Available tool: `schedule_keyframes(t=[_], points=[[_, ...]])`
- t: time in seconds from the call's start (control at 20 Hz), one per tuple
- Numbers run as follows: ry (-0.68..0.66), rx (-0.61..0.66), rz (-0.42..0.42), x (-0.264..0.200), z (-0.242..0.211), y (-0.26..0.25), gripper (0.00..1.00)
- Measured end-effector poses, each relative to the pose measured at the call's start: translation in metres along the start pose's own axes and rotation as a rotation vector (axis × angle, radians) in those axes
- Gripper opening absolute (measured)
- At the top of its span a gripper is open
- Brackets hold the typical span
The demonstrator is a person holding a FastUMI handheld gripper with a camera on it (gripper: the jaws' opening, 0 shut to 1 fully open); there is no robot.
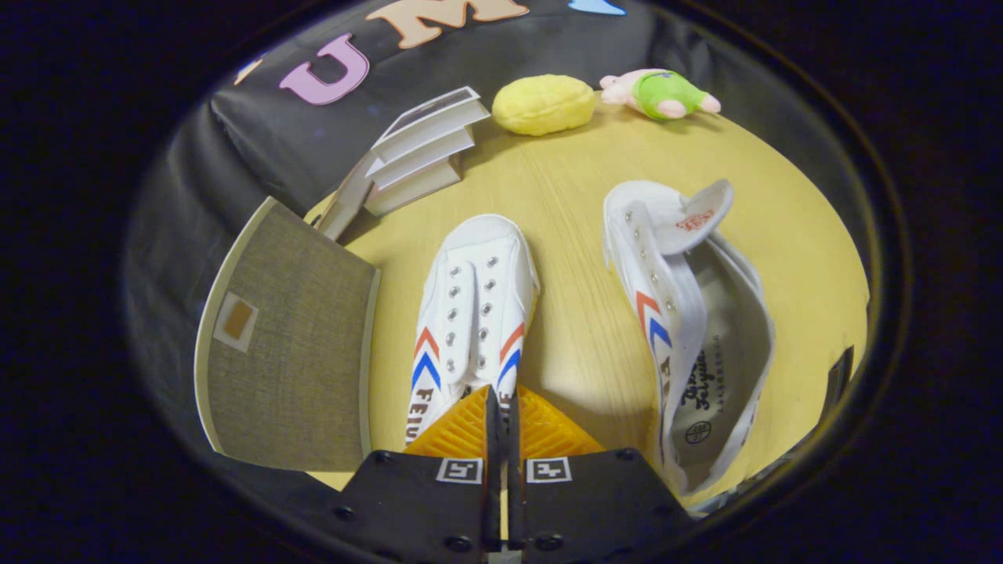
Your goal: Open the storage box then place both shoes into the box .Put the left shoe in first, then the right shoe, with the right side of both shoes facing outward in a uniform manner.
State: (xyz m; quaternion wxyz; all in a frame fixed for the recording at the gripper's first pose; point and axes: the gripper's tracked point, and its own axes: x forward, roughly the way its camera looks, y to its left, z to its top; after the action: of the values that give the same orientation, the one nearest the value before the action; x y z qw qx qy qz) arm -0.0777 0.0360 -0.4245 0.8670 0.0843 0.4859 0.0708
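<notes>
Gripper view: gripper (501, 407) poised low over the wooden table (564, 196), fingers drawn nearly together with only a thin slit between, seemingly pinching the rear of the upright shoe (474, 313) at twelve o'clock just ahead of them, though the contact itself hidden. Second shoe (689, 329) lying on its side at two o'clock, tongue flopped open; storage box (286, 345) at ten o'clock, its fabric face toward the camera, open or closed impossible to tell. Likely early going: neither shoe boxed yet, both placements left.
</notes>
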Motion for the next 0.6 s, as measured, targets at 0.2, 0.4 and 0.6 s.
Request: schedule_keyframes(t=[0.2, 0.4, 0.6], points=[[-0.017, 0.076, 0.056, 0.001, 0.001, 0.0, 0.04], [-0.027, 0.166, 0.133, -0.004, 0.006, 0.003, 0.04], [-0.037, 0.238, 0.184, -0.011, 0.014, 0.006, 0.04]])
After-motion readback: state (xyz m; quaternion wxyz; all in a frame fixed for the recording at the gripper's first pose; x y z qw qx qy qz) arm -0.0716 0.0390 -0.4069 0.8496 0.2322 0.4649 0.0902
